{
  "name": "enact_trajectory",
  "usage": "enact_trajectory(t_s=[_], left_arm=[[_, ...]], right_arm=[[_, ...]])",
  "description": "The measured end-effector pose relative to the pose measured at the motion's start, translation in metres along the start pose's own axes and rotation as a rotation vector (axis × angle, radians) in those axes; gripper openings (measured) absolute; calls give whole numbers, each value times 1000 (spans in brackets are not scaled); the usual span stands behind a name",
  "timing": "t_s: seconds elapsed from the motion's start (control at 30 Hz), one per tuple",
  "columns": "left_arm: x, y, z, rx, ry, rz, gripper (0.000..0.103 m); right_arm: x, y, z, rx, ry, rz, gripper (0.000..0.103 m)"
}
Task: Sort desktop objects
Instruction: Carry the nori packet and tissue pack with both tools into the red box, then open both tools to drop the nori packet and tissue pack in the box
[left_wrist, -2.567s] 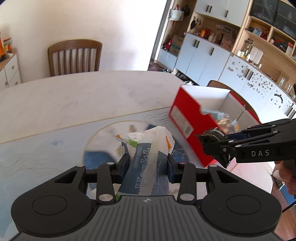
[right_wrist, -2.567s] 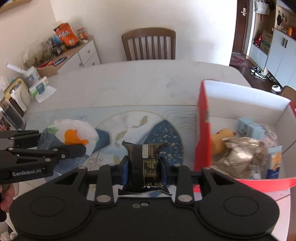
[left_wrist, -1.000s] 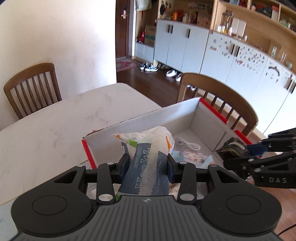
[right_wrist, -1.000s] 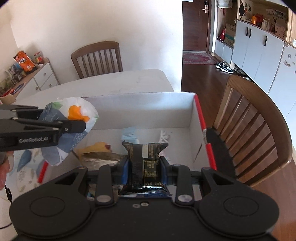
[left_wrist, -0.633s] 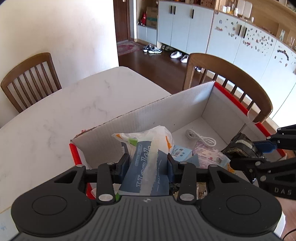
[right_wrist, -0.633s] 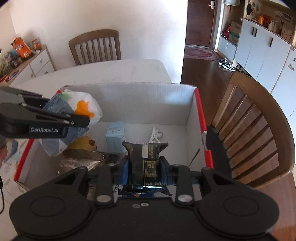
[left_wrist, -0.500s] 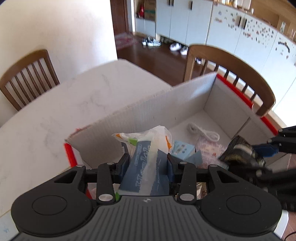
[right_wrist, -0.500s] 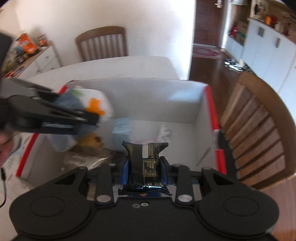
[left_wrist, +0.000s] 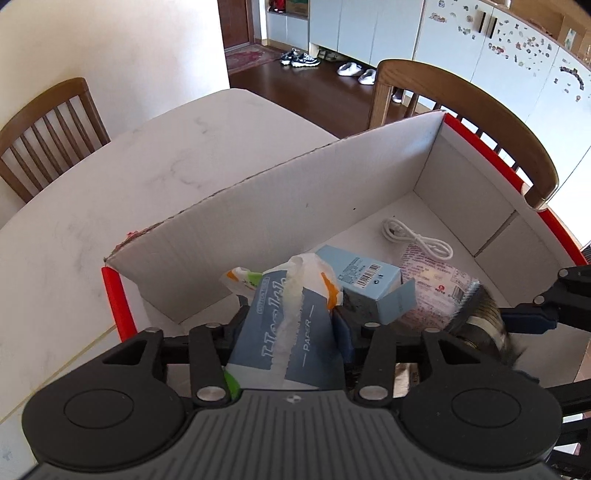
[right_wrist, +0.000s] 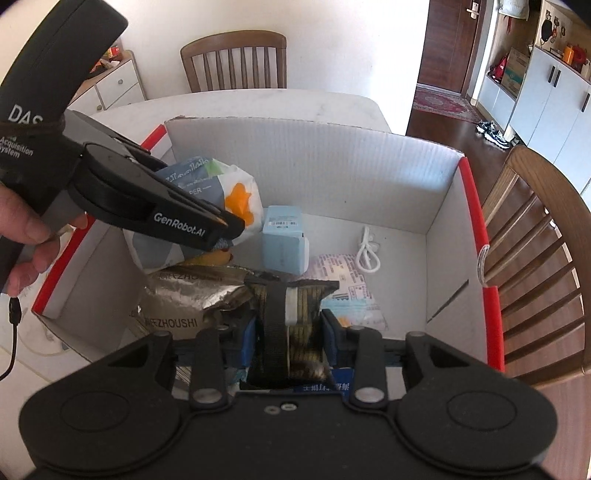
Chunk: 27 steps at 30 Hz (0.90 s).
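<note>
While angled steeply down over the red-rimmed cardboard box (left_wrist: 436, 155), left gripper (left_wrist: 291, 325) seen from its own wrist camera with jaws easing apart around a blue-and-white tissue paper pack (left_wrist: 288, 332). Pack upright between the blue pads, hard to tell whether the pads press it or have just let go. Behind the pack, inside the box: a light-blue carton (left_wrist: 364, 280) lying flat, a pink printed sachet (left_wrist: 432, 280) and a coiled white cable (left_wrist: 417, 240) near the far corner. At the right edge, right gripper (left_wrist: 517, 317) reaching in with a dark snack packet (left_wrist: 484, 314), blurred. Box resting on a white marble table (left_wrist: 110, 206), wooden chairs (left_wrist: 461, 107) past its far sides.

From the right wrist camera: right gripper (right_wrist: 290, 332) likewise opening, black-and-gold snack packet (right_wrist: 291, 325) standing between its blue pads, low over the box contents; contact with the pads not clear. Left gripper (right_wrist: 221, 232) coming in from the left, gripped by a person's hand (right_wrist: 22, 236), tissue pack (right_wrist: 207, 206) between its fingers, hanging above the box floor near the left wall. Beneath it, a yellow item (right_wrist: 214, 256), mostly hidden. Silver foil bag (right_wrist: 184, 295) lying just left of the snack packet; light-blue carton (right_wrist: 284, 240) upright behind it; white cable (right_wrist: 367, 254) farther right; pink sachet (right_wrist: 340, 280) flat on the floor between them.
</note>
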<state>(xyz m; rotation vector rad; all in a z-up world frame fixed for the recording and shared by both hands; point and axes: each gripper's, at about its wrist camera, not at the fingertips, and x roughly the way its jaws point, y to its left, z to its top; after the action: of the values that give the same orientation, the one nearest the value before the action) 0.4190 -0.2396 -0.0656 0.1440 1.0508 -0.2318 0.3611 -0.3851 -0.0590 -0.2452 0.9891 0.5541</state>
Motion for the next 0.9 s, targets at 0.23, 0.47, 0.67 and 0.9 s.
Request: enact_trajectory(t_s=[0.23, 0.47, 0.67, 0.9], left_arm=[[-9, -6, 0, 36, -36, -17, 76], [-18, 2, -2, -16, -45, -52, 76], [-29, 9, -6, -62, -72, -78, 81], [-47, 13, -9, -79, -105, -90, 82]], right_arm=[[-1, -2, 0, 14, -7, 12, 46], [-9, -1, -1, 17, -33, 16, 59], [-19, -2, -2, 22, -51, 11, 64], [-30, -4, -3, 50, -71, 10, 65]])
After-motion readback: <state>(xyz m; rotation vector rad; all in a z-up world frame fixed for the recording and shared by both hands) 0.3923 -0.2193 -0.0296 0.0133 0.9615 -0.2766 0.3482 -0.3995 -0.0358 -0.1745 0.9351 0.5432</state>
